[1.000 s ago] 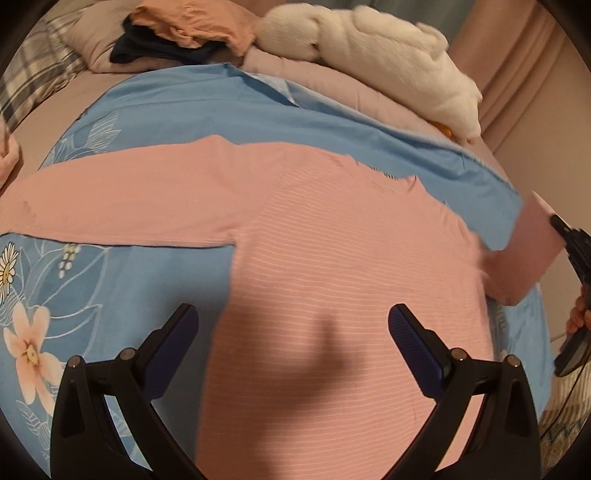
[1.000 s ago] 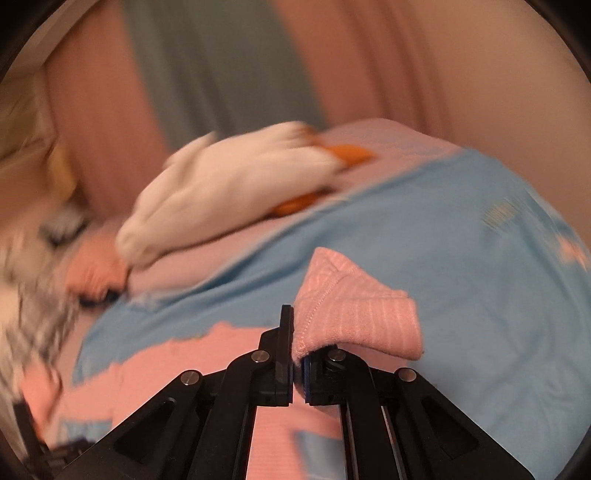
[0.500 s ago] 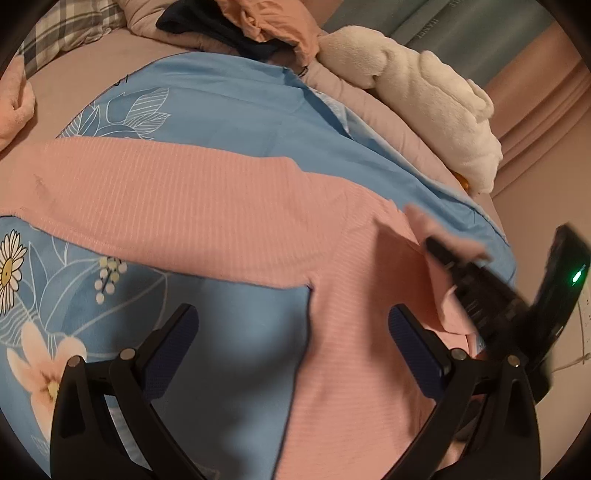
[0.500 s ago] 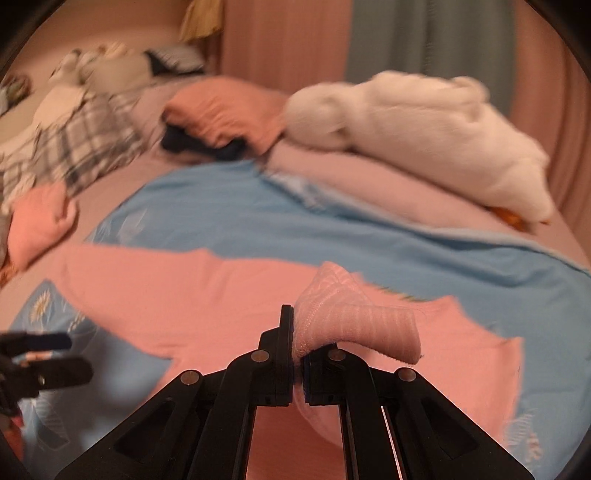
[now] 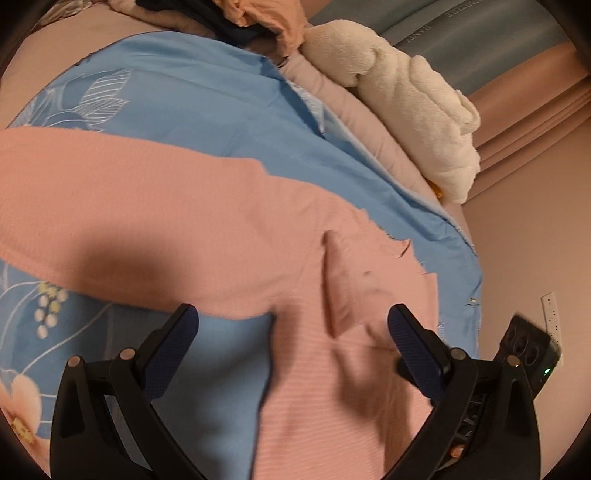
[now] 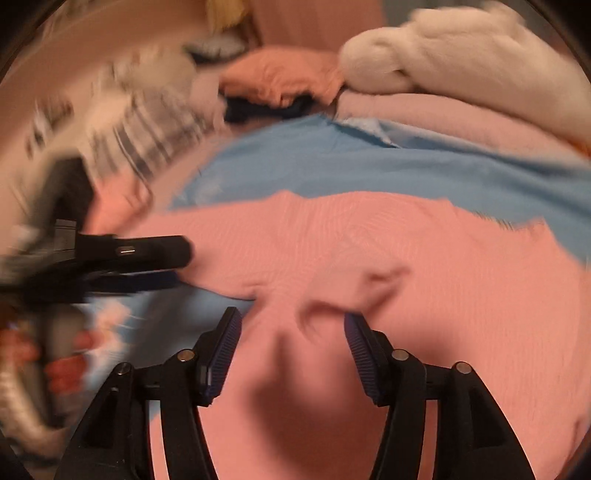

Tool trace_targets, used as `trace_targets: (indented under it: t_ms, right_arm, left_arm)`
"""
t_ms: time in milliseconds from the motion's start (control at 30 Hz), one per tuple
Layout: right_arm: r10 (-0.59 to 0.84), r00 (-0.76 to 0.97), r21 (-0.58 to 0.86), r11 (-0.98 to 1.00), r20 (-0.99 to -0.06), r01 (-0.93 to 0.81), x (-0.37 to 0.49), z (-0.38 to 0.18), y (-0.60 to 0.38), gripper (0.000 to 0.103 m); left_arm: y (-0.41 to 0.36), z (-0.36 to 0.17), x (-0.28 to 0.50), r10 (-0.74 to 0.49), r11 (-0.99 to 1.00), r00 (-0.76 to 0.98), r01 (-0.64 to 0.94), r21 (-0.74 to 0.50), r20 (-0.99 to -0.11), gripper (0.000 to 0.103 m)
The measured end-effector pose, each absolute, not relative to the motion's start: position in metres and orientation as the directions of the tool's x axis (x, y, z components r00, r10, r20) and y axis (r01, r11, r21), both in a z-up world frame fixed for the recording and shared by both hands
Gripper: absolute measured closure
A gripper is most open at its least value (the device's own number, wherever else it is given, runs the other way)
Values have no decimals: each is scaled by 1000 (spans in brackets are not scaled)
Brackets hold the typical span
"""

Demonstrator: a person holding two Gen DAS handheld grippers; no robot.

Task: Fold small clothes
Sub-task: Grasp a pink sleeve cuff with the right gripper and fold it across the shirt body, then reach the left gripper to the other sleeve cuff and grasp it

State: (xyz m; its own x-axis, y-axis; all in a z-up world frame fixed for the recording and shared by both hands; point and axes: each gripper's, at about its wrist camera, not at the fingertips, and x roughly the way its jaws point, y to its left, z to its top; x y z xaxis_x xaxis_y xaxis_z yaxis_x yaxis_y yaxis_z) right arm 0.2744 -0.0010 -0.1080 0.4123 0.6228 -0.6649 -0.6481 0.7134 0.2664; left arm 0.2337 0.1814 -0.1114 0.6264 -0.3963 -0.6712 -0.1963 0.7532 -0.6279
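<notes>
Right wrist view: the right hand-held gripper point(image 6: 291, 350), previously pinching the sleeve point(image 6: 354, 291), is now spreading, leaving it folded across the pink top point(image 6: 461, 314) ahead; left hand-held gripper point(image 5: 291, 332) is hovering spread.

A shirt point(image 5: 229, 236) lies spread on a sheet point(image 5: 207, 110), one sleeve point(image 5: 74, 206) extended to the left and the other sleeve point(image 5: 343, 284) folded over the body. Behind the sheet lie a plush toy point(image 5: 406, 107) at right and a pile of clothes point(image 5: 258, 18) to its left. Both grippers, left point(image 5: 291, 332) and right point(image 6: 293, 343), hover above the shirt.
</notes>
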Motion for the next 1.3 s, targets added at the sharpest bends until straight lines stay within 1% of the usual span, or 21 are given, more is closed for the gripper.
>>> trace_targets:
  t_ms: [67,167,200,267,300,367,500,533,567,633,667,700,733,800,867,900,1000,1067,1100,1133,1300]
  right_arm:
    - [625,442,315,743,-644,-590,274,-107,-31,41]
    - [596,476,365,790,-647,-492,278,-114,-61,42]
    - [601,472,391,790,-645,-472,282,-117,-68,48]
    - [592,481,397,800,-647,-449,282,-122,-70,55]
    - [579,486,394,810,-654,-434,283,-124,-69,55]
    - [596,485,427,801,-640,-420,283,-128,-69,55]
    - [605,482,442,795,-634,-415,279,-133,-69,55]
    - [604,481,441,795,-636,-416,278,-134,-67,54]
    - [604,479,443,795,-636,-415,279,-134,-74,54]
    - [609,479,453,792,-632,-408,277,-135,-87,55]
    - [612,481,460,790,-628,-405,276,-136,-91,55]
    - [615,482,466,788,-624,-403,276,-136,-93,55]
    - [617,485,469,787,-620,-401,275,-135,-95,55]
    - [616,488,467,788,-619,-402,274,-135,-97,55]
    - [609,492,462,793,-622,-397,272,-137,-100,55]
    - [607,492,462,795,-625,-394,271,-139,-102,55]
    - [601,491,462,799,-631,-385,271,-142,-106,55]
    - [592,497,459,806,-635,-374,273,-143,-109,55]
    - [587,503,457,809,-634,-369,274,-142,-111,55]
    - [581,513,453,814,-632,-364,275,-140,-113,55]
    - [492,598,419,867,-633,-269,280,-126,-148,55]
  left_arm:
    - [172,-107,240,-416,752,625,-171,-636,-660,2]
    - [151,-99,249,-449,759,617,-118,-640,-647,2]
    - [145,-98,251,-465,757,611,-100,-646,-640,3]
    - [128,-95,256,-479,771,598,-64,-634,-643,5]
    - [117,-92,260,-442,812,593,-54,-581,-673,5]
    - [92,-87,265,-297,919,604,-29,-393,-739,5]
    - [44,-92,264,-63,997,644,75,-19,-762,5]
    - [38,-98,265,-26,996,647,83,37,-762,8]
    - [32,-105,268,10,992,643,90,89,-766,11]
    - [33,-122,278,61,984,622,92,151,-781,37]
    - [33,-130,284,84,980,609,90,175,-789,44]
    - [36,-138,290,102,980,593,77,182,-799,58]
    - [45,-139,294,95,986,585,55,156,-805,76]
    - [70,-139,299,38,999,575,-32,24,-817,89]
    - [105,-139,296,-8,978,586,-164,-128,-811,89]
    - [120,-141,293,-22,960,585,-214,-181,-810,86]
    - [145,-150,281,-77,925,576,-264,-274,-814,75]
    - [151,-145,274,-63,934,572,-255,-251,-818,62]
    - [151,-144,271,-65,934,573,-253,-252,-817,49]
    - [156,-141,268,-70,932,576,-254,-260,-814,39]
    - [159,-131,245,-94,926,593,-243,-289,-799,36]
